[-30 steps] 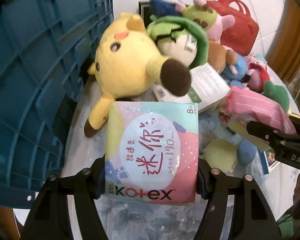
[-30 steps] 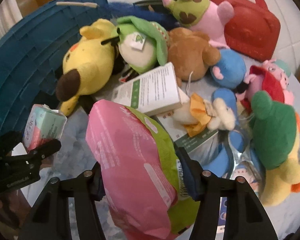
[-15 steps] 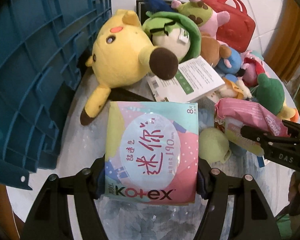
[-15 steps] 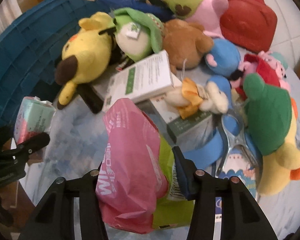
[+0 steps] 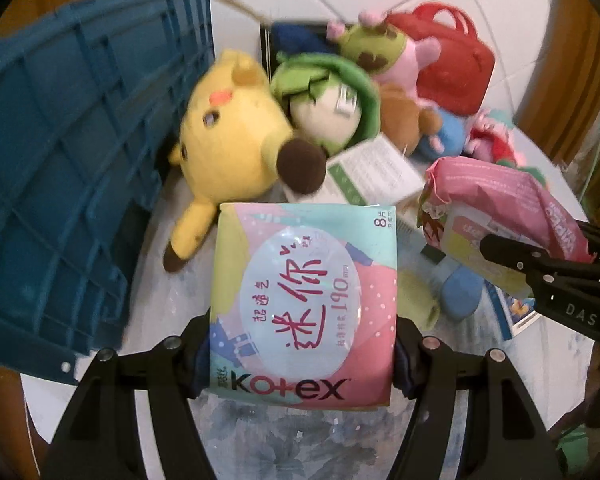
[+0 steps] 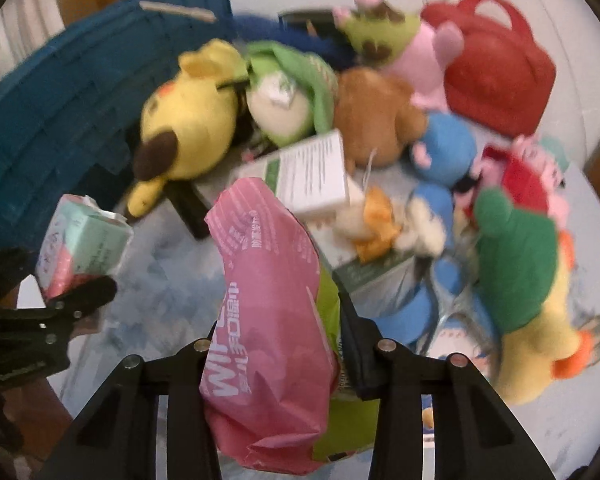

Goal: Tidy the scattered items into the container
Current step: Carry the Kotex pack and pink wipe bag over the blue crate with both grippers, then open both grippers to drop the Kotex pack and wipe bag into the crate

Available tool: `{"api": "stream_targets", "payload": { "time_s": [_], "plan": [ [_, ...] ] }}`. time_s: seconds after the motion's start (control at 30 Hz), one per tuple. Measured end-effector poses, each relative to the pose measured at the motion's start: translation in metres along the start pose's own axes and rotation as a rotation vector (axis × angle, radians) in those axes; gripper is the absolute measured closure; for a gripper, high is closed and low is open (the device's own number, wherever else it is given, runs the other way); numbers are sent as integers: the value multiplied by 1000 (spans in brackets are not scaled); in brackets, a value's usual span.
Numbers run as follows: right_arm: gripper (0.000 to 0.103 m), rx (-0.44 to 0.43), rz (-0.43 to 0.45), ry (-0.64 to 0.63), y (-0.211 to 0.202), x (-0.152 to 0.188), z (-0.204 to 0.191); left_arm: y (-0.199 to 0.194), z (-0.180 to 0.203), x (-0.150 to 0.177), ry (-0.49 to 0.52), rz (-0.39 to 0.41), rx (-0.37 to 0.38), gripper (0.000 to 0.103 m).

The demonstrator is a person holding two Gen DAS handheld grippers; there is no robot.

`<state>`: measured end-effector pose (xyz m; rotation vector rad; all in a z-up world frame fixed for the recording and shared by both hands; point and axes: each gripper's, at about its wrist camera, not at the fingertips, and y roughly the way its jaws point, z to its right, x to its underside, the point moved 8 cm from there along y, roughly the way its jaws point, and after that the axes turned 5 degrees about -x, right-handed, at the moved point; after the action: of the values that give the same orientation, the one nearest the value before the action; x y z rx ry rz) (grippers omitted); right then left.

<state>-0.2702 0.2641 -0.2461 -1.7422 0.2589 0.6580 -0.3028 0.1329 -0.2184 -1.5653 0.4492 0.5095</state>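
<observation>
My left gripper (image 5: 302, 344) is shut on a pastel Kotex pad pack (image 5: 304, 300), held above the table beside the blue crate (image 5: 72, 152). My right gripper (image 6: 278, 354) is shut on a pink and green wipes pack (image 6: 268, 312), held above the table. The wipes pack also shows in the left wrist view (image 5: 504, 208), right of the Kotex pack. The Kotex pack shows in the right wrist view (image 6: 80, 240) at the left, near the crate (image 6: 64, 100).
A pile lies behind: yellow Pikachu plush (image 5: 236, 136), green-hooded plush (image 5: 328, 100), brown plush (image 6: 376, 116), white box (image 6: 304, 172), red handbag (image 6: 496, 68), green and yellow plush (image 6: 516, 272), blue plush (image 6: 444, 148).
Both grippers have pulled back and risen with their packs. The toy pile looks farther off. The crate's outer wall and rim show more fully in the left wrist view.
</observation>
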Motion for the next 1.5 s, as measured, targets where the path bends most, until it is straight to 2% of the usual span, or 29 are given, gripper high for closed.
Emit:
{"api": "stream_targets", "payload": {
  "time_s": [0.27, 0.43, 0.67, 0.83, 1.0, 1.17, 1.33, 1.5],
  "plan": [
    [64, 33, 113, -110, -59, -45, -29, -58, -8, -34, -9, 127, -18, 36],
    [64, 34, 173, -176, -83, -79, -55, -94, -29, -63, -41, 192, -41, 36],
    [64, 31, 277, -261, -116, -134, -122, -152, -97, -105, -90, 312, -87, 36],
    [64, -11, 365, -312, -130, -180, -194, -184, -181, -131, -134, 372, -178, 36],
    [64, -99, 418, -351, -120, -224, -276, -185, -274, -139, -179, 349, -270, 36],
    [64, -173, 412, -378, -88, -257, -343, -165, -350, -141, -240, 298, -310, 36],
    [64, -208, 378, -394, -52, -276, -392, -142, -393, -143, -262, 264, -315, 36],
    [64, -199, 346, -395, -27, -288, -405, -129, -415, -145, -278, 254, -299, 36]
  ]
}}
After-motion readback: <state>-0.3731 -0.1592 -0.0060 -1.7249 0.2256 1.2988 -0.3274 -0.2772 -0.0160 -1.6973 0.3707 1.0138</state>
